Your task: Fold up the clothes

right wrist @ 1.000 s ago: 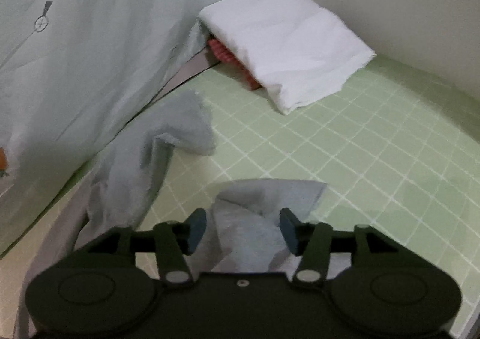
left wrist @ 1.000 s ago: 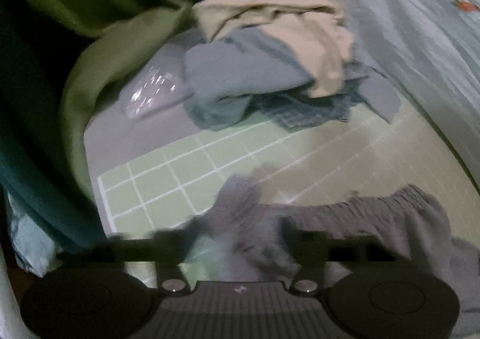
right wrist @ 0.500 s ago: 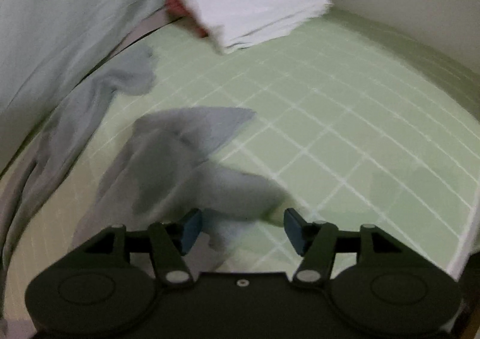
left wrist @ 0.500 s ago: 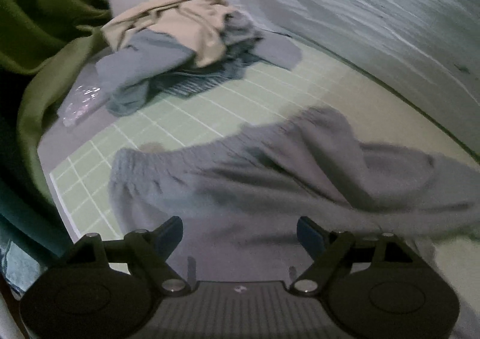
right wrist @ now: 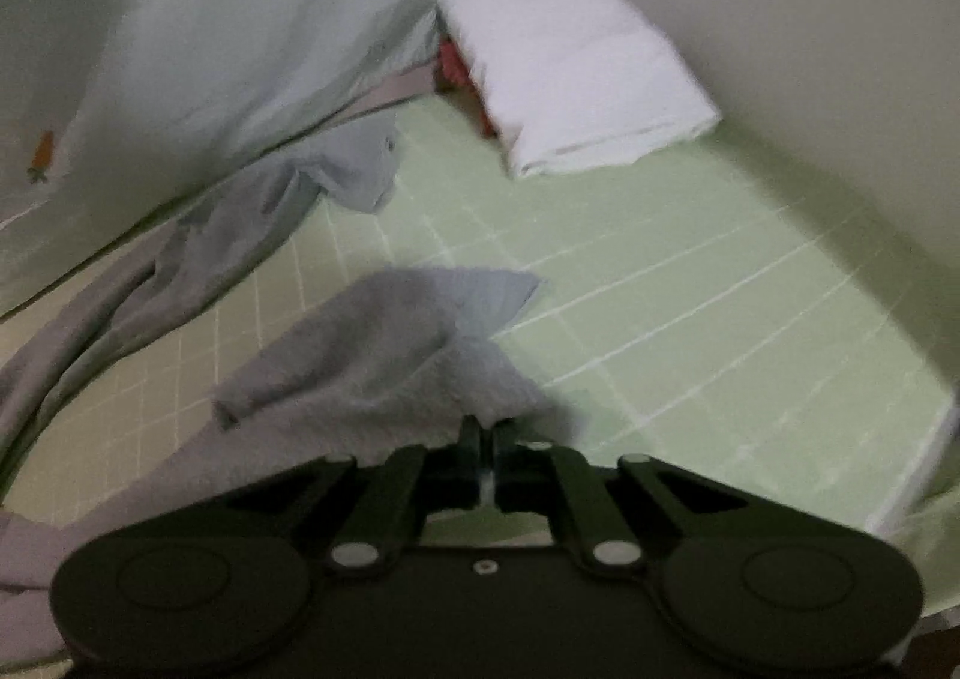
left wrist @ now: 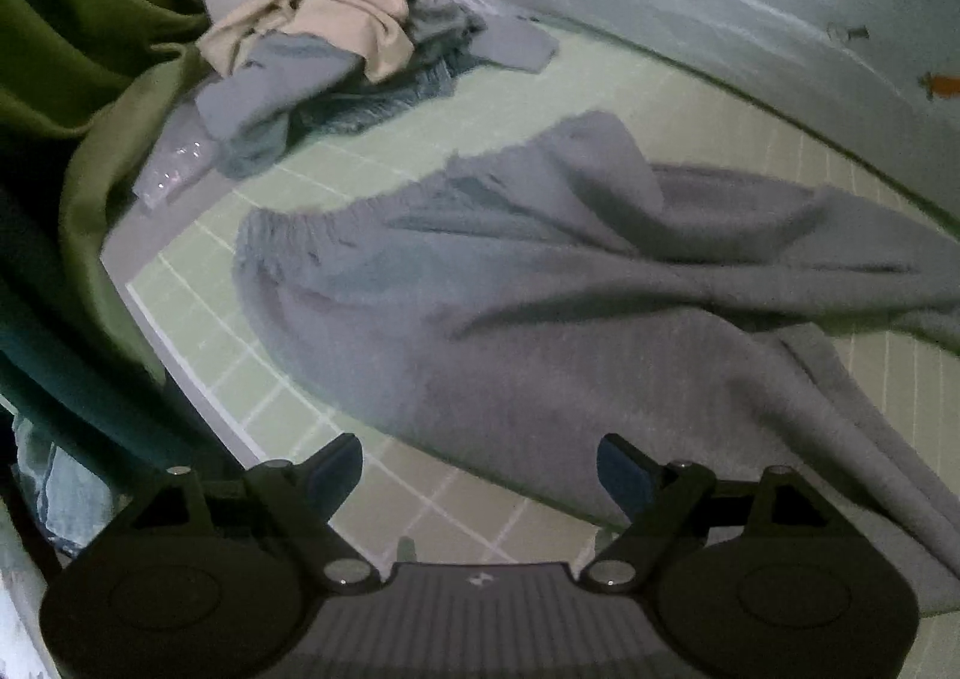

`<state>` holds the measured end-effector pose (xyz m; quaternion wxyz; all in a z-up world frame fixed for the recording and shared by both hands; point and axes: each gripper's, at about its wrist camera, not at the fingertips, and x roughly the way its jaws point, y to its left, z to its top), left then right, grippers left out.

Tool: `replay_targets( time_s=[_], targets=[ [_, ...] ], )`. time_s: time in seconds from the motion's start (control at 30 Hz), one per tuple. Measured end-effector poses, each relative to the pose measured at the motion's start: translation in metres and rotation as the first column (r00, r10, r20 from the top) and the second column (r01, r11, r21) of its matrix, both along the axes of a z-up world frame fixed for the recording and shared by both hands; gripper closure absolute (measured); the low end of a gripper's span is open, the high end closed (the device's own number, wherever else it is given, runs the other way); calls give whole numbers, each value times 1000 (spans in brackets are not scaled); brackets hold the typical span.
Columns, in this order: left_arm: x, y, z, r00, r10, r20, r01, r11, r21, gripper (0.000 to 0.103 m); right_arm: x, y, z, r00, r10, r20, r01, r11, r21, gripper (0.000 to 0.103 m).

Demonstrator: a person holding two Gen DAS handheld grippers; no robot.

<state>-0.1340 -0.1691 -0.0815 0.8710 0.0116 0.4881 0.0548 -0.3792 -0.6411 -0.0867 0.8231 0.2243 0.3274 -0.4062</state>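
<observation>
The grey trousers (left wrist: 540, 319) lay spread and creased across the green gridded mat (left wrist: 198, 331), and are taken here as the reference item.

Left wrist view: the left gripper (left wrist: 480, 475) hung over the near edge of the trousers with its jaws wide apart; they had just been opening, and nothing lay between the blue pads (left wrist: 336, 469). The elastic waistband faced the far left. Beyond the waistband sat a heap of unfolded clothes (left wrist: 336, 48), beige on top of blue-grey, with a clear plastic wrapper (left wrist: 171, 172) beside it. Green fabric (left wrist: 90, 96) hung left of the trousers. None of these appeared in the other view.

Right wrist view: the right gripper (right wrist: 487, 430) had just closed, and its jaws were pinched together on the edge of one trouser leg (right wrist: 384, 343). The second leg (right wrist: 336, 175) trailed away to the far left, along the foot of a pale draped sheet (right wrist: 210, 48). Well beyond the trousers, in the corner, lay a folded white cloth (right wrist: 576, 78) with something red (right wrist: 450, 63) beneath it, visible only from this side.
</observation>
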Motion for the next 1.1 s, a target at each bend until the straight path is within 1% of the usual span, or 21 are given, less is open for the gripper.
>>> replay_targets(
  time_s=[0.07,0.17,0.2,0.27,0.33,0.37,0.43,0.47,0.5,0.57,0.6,0.63,0.67,0.73,0.77,0.8,0.87,0.9,1.0,1.1],
  targets=[
    [2,-5,-4,1000,-22,-10,22,1000,5,17,-15,3,12,1000,-17,5,18,1000,-19,100],
    [7,-11,-7,999,-40,-15,40,999,4,17,-26,2,25,998,-64,24,64,998,-14,100],
    [10,-11,-6,999,-41,-11,41,999,0,17,-23,0,29,997,-73,28,73,997,-16,100],
    [16,-10,-5,999,-32,0,32,999,-11,17,-4,-7,39,998,-55,32,56,997,-45,100],
    [28,-9,-6,1000,-12,4,12,999,-34,17,30,-18,51,999,-22,41,26,996,-88,100],
    [34,-9,-8,1000,-3,2,3,999,-49,17,56,-26,58,998,5,58,1,995,-102,100],
    [51,-11,-12,1000,9,-9,-9,998,-66,17,110,-42,75,991,56,123,-40,991,-128,99],
    [57,-13,-13,1000,4,-8,-4,998,-68,17,137,-51,84,984,86,159,-64,988,-143,97],
    [63,-16,-15,1000,-10,-7,9,997,-72,17,165,-57,91,973,140,183,-114,982,-149,93],
    [77,-21,-21,1000,-12,-23,10,997,-75,17,201,-66,103,961,177,215,-147,978,-146,49],
    [84,-23,-25,999,-7,-35,4,997,-76,17,207,-66,103,958,169,233,-135,979,-153,43],
    [91,-25,-29,999,-2,-46,-2,997,-76,17,209,-67,101,955,163,246,-128,980,-153,42],
    [97,-28,-33,998,1,-58,-5,997,-78,17,208,-69,94,962,143,234,-115,985,-132,42],
    [104,-35,-42,997,-2,-77,-4,997,-78,17,200,-75,70,979,73,188,-59,995,-82,42],
    [105,-39,-46,996,-8,-84,2,998,-70,17,194,-79,57,987,38,156,-29,998,-60,42],
    [106,-42,-50,996,-13,-89,8,998,-61,17,191,-83,43,994,-6,105,10,999,-35,43],
    [106,-49,-56,995,-15,-97,11,999,-46,17,180,-93,14,996,-85,14,84,996,31,44],
    [105,-51,-58,995,-13,-99,8,999,-44,17,176,-97,1,994,-105,-6,105,992,63,44],
    [104,-56,-63,993,-9,-119,4,999,-39,17,167,-103,-26,989,-139,-49,144,983,118,44],
    [100,-58,-64,991,-15,-132,11,999,-31,17,167,-99,-34,991,-122,-46,127,984,126,43]
  ],
)
